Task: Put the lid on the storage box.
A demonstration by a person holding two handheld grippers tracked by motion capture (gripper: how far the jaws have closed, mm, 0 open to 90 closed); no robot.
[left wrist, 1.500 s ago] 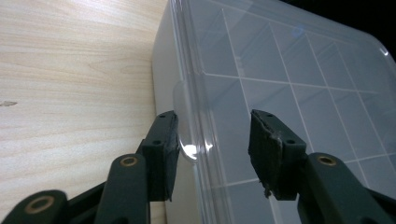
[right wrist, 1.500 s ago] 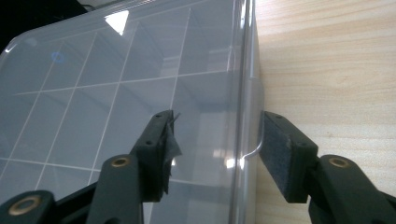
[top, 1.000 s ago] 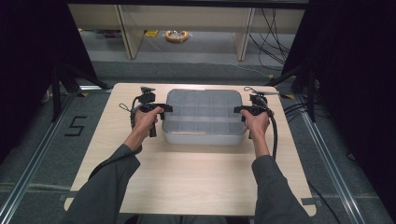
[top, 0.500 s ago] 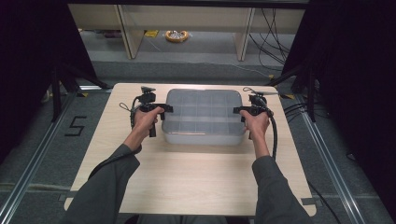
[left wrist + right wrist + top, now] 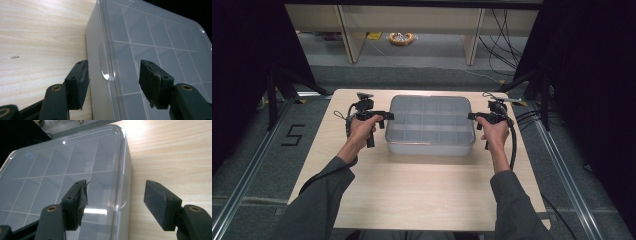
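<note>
A clear plastic box with a shut lid and a grid of compartments sits on the far middle of the wooden table. My left gripper is at the box's left edge and my right gripper at its right edge. In the left gripper view the left gripper is open, one pad beside the box wall and the other over the lid. In the right gripper view the right gripper is open the same way across the box rim, touching nothing that I can see.
The near half of the table is bare wood. Behind the table are shelf legs, a yellow object on the floor and loose cables. A taped "5" marks the floor at left. Dark curtains close both sides.
</note>
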